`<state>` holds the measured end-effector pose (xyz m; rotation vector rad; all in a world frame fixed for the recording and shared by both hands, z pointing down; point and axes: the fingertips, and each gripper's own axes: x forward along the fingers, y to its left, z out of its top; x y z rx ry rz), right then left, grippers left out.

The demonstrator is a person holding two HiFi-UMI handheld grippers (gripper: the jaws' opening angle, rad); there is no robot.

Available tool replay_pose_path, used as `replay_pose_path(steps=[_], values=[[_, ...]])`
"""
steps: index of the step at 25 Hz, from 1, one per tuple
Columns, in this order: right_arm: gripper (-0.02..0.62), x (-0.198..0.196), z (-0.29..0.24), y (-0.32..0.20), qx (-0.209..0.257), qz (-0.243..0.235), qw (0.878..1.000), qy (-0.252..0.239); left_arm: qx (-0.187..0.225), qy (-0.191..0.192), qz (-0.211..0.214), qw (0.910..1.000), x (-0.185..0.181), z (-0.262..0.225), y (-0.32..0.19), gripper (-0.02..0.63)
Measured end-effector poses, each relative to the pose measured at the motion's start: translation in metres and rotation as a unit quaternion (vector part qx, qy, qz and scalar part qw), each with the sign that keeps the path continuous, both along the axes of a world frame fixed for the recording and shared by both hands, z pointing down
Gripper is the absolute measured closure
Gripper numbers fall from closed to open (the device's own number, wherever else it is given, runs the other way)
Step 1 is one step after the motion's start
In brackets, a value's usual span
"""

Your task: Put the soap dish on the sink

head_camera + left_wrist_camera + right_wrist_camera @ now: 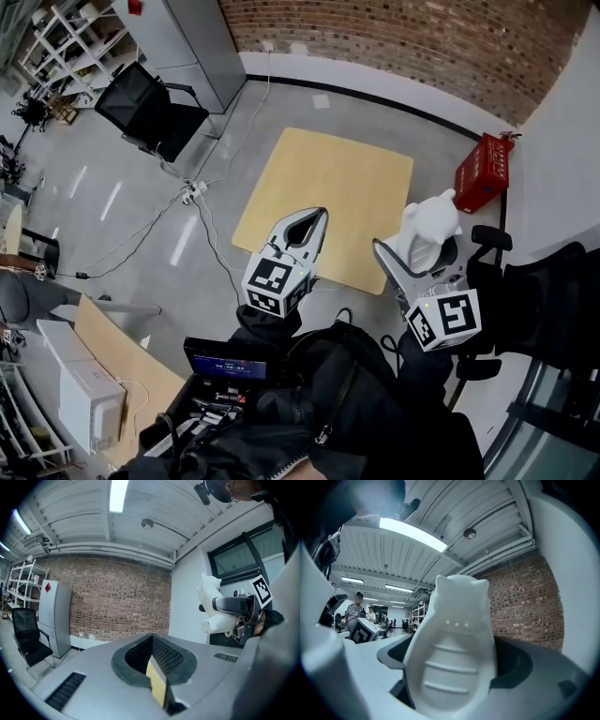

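Left gripper cam: jaws pinched together, nothing in them

The left gripper (152,639) has its dark textured jaws meeting at the tip, with just a yellowish sliver showing through the hollow between them. Off to the right, the right gripper (221,604) is up in the air clamped on the white soap dish (210,592), and its marker cube (262,588) sits just behind. Straight ahead is a brick wall (122,602). To the left there's a grey cabinet (55,616) with a red diamond sticker (47,587), a black office chair (29,634) and white shelving (16,588). A ceiling light (118,494) glows overhead, and there's a dark-framed window (243,564) on the right wall.
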<state>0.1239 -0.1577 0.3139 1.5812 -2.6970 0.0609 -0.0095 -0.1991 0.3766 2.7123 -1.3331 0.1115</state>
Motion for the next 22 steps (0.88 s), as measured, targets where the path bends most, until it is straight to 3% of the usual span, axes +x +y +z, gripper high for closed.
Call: replay_pose_path(steps=[9,22], values=[[0.058,0.020,0.019,-0.030,-0.021,-0.020,1.000,-0.010,-0.019,-0.015,-0.017,0.9996,0.019,0.014,-0.019,0.604],[0.058,-0.010,0.083,-0.057,-0.097,-0.044,0.994,0.004,-0.074,-0.028,-0.030,0.9964,-0.006,0.058,-0.036,0.604]])
